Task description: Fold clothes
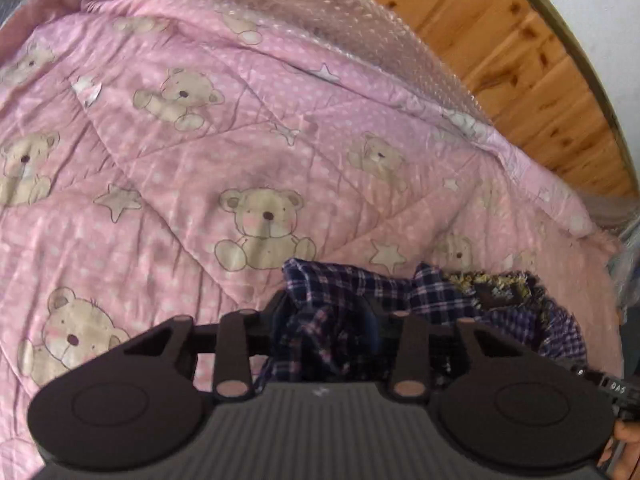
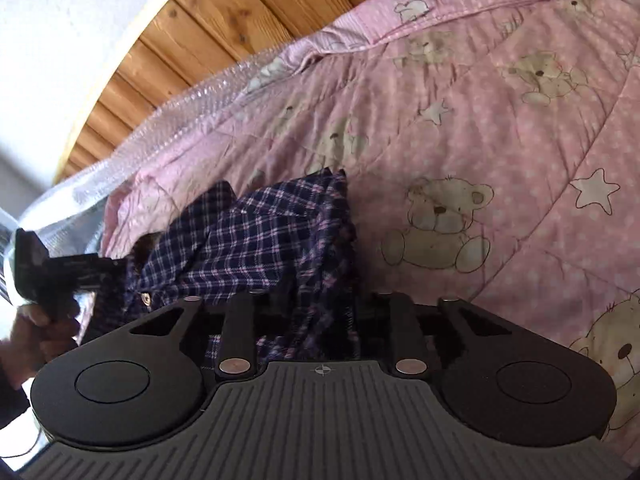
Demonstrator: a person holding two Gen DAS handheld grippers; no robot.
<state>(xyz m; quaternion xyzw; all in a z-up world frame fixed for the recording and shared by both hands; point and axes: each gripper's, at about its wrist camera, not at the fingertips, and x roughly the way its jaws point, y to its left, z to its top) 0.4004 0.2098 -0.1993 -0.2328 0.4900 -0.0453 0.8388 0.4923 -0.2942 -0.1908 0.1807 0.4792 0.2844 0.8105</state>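
Across both wrist views lies one pink quilted blanket [image 1: 168, 168] printed with beige teddy bears. Low at centre, one navy plaid flannel shirt [image 2: 256, 236] sits bunched on it. Its cloth fills the left gripper [image 1: 332, 340] and right gripper [image 2: 320, 320]; whether either clamps it, I cannot tell.
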